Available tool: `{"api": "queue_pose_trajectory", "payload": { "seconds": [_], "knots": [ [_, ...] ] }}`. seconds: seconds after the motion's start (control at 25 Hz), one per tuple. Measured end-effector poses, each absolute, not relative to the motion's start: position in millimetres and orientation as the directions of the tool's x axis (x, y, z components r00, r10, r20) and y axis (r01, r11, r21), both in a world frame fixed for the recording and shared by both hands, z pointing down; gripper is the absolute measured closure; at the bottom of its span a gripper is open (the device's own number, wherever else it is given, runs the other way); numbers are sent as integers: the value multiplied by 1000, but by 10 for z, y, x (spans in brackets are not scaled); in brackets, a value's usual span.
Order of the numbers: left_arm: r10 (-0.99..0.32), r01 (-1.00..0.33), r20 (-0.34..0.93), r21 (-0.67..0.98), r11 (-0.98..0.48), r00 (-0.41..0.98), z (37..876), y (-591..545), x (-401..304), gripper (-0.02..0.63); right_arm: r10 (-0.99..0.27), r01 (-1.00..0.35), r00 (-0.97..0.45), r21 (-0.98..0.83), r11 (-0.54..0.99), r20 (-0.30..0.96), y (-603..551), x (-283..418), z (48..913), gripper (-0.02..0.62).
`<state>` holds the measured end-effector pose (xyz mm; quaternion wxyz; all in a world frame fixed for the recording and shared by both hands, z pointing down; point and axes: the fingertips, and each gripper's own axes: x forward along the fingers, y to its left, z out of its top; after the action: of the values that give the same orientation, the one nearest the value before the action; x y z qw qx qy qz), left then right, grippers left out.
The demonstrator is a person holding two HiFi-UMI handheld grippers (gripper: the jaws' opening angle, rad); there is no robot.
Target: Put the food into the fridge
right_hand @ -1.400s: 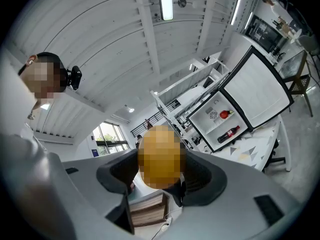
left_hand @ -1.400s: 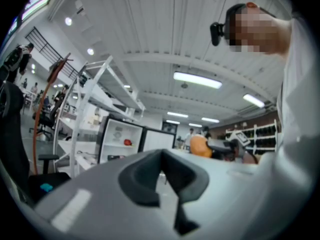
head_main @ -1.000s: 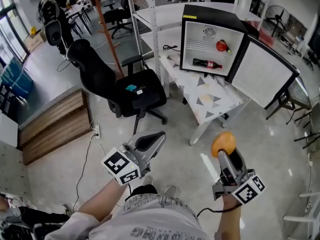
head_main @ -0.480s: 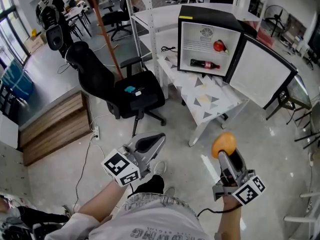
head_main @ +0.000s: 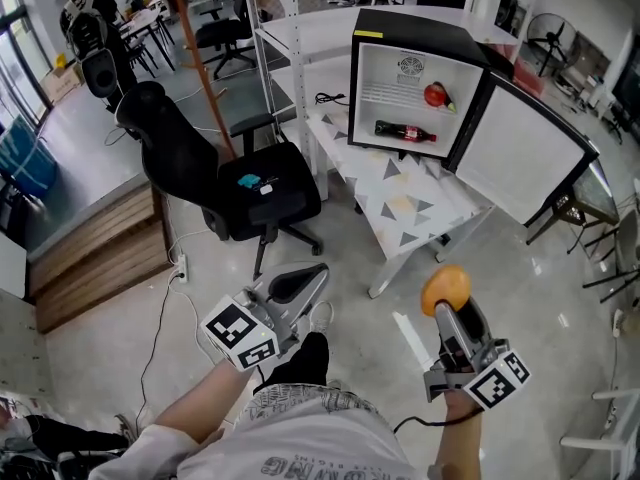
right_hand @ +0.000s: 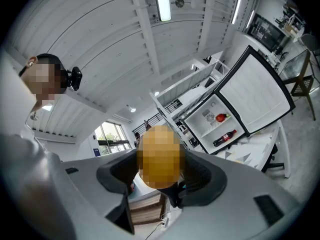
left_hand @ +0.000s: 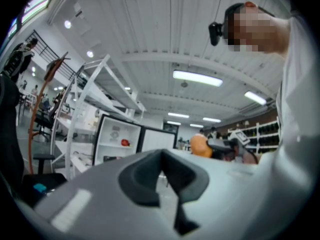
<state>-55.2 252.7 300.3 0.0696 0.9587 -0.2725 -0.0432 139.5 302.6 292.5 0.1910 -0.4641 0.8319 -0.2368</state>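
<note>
A small black fridge (head_main: pixel 400 28) stands open on a white table, its door (head_main: pixel 515 148) swung out to the right. Inside are a red fruit (head_main: pixel 435 94) on the shelf and a cola bottle (head_main: pixel 405 130) lying below it. My right gripper (head_main: pixel 447 298) is low at the right, shut on a round orange fruit (head_main: pixel 446 288), well short of the fridge. In the right gripper view the fruit (right_hand: pixel 160 156) sits between the jaws, with the fridge (right_hand: pixel 215 121) beyond. My left gripper (head_main: pixel 295 286) is at the lower left, shut and holding nothing (left_hand: pixel 162 176).
The white table (head_main: pixel 405 198) with grey triangles carries the fridge. A black office chair (head_main: pixel 240 183) stands left of it on the concrete floor. White shelving (head_main: pixel 290 38) rises behind. A wooden platform (head_main: pixel 95 248) lies at the left. My legs and a shoe show at the bottom.
The scene has slid left and a little down in the head view as the person steps forward. Both grippers keep their pose; the orange fruit stays held.
</note>
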Motion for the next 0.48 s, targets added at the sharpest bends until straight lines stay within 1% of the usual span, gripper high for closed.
{"api": "queue_pose_trajectory", "payload": {
  "seconds": [0.48],
  "knots": [
    [-538, -525, -33, 176, -832, 842, 3183, 1538, -563, 600, -864, -685, -497, -576, 447, -80, 2014, 1394, 3077, 330]
  ]
}}
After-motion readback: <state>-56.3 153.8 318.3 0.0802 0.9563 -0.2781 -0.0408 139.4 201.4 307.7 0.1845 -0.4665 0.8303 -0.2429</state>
